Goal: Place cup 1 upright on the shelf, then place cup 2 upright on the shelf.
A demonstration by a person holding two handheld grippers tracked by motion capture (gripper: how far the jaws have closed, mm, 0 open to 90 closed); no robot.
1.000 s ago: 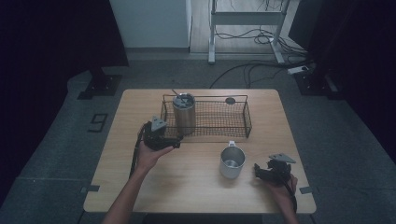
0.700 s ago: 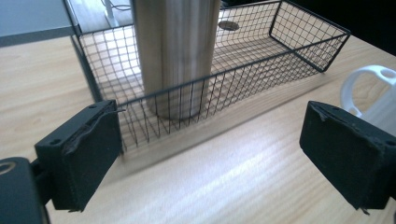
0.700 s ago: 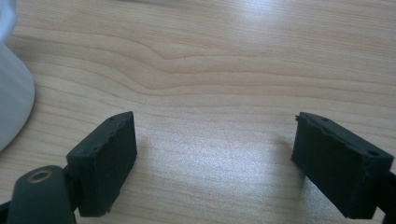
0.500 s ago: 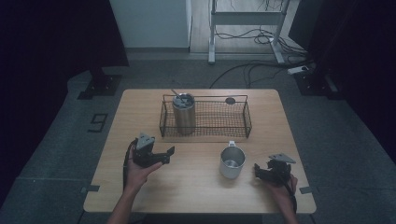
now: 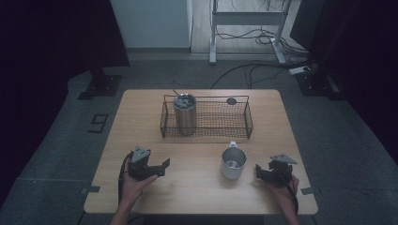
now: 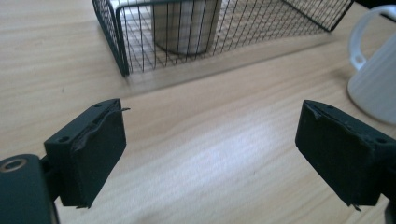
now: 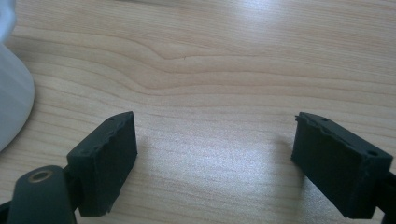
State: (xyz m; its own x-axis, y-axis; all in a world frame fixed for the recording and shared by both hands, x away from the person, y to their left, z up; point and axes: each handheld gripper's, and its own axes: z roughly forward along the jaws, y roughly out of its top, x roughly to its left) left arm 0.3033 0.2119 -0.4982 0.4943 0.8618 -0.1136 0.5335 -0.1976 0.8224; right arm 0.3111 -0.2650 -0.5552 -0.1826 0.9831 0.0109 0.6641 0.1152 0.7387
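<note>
resting between steps: tumbler [image 5: 185,114] sits in basket [image 5: 248,123] at 12 o'clock; left gripper [image 5: 157,168] jaws just narrowing, empty; right gripper [image 5: 259,171] parted, empty beside mug [image 5: 233,163], likely next pick.

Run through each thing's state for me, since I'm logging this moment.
tumbler: upright in the wire basket's left end.
wire basket: resting on the table, toward its far side.
mug: upright on the table, looks empty.
left gripper: open, nothing between its jaws.
right gripper: open, nothing between its jaws.
</note>
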